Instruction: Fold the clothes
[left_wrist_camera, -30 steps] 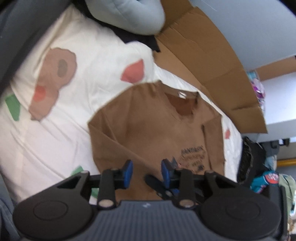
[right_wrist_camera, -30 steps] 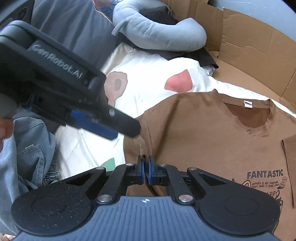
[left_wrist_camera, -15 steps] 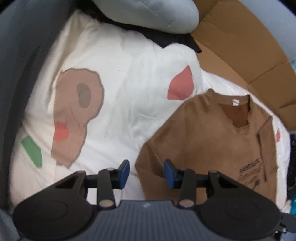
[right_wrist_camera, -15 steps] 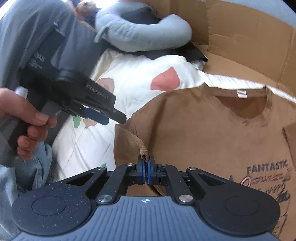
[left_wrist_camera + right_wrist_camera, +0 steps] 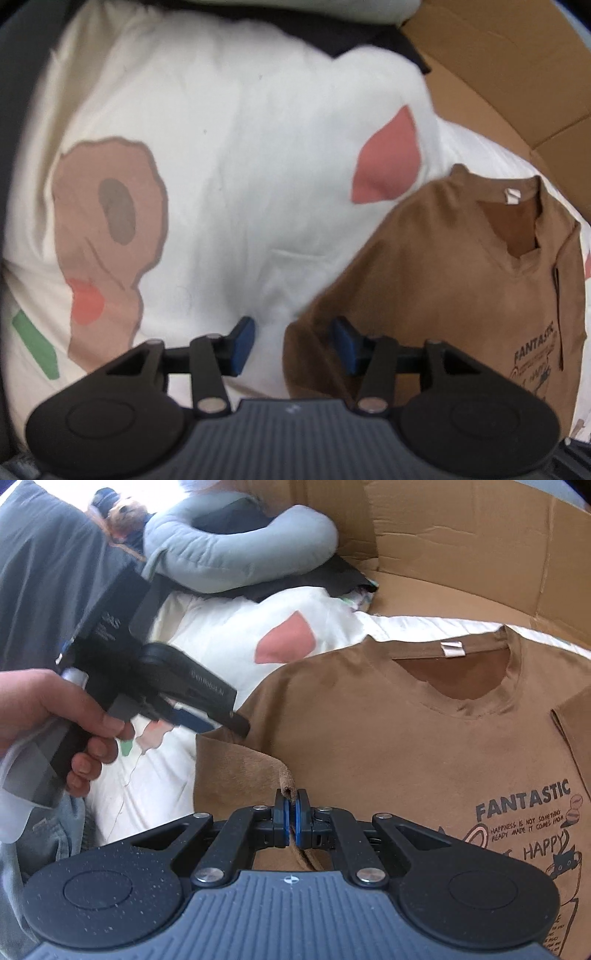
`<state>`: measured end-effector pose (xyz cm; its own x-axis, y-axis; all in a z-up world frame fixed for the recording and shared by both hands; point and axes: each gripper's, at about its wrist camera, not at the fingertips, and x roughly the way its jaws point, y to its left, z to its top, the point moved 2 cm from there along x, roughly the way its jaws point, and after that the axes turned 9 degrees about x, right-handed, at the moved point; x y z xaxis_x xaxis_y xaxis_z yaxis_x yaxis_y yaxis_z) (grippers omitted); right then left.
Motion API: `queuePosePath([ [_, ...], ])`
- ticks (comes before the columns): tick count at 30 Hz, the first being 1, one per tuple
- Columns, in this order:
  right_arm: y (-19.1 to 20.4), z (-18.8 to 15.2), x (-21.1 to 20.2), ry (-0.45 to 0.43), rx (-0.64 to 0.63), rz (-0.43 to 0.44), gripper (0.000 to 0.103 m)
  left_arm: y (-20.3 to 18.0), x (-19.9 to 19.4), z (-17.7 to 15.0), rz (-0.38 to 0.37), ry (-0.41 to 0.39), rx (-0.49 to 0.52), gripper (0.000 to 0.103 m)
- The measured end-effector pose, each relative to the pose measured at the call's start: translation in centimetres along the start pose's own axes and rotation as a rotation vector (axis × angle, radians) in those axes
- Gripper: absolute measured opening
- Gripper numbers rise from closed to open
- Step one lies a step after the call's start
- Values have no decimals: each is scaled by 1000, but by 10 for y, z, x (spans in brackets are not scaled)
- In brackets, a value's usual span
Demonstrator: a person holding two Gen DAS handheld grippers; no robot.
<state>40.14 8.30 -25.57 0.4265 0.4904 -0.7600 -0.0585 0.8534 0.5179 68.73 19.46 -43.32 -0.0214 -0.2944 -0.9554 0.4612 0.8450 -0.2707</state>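
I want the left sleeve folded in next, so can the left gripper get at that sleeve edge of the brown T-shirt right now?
Probably yes. The left gripper is open, the brown T-shirt sleeve edge lies just ahead of it, and nothing covers it.

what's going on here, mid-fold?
Yes. A person with a handheld gripper in each hand is folding a brown T-shirt laid on a white printed quilt. The right gripper is shut on the shirt's near sleeve edge, lifting it. The left gripper is open, over that same sleeve, gripping nothing. The other sleeve is already folded in.
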Motion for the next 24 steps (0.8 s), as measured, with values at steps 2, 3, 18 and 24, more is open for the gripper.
queuePosePath([
  [2, -3, -1, 1, -6, 15, 3, 1, 1, 1, 1, -3, 2, -6, 52],
  [3, -4, -2, 1, -8, 19, 5, 1, 1, 0, 1, -6, 3, -4, 52],
  [18, -4, 1, 5, 0, 48, 11, 1, 13, -34, 9, 59, -34, 95, 7],
  [24, -9, 7, 12, 2, 59, 1, 1, 19, -35, 7, 62, -39, 69, 12],
])
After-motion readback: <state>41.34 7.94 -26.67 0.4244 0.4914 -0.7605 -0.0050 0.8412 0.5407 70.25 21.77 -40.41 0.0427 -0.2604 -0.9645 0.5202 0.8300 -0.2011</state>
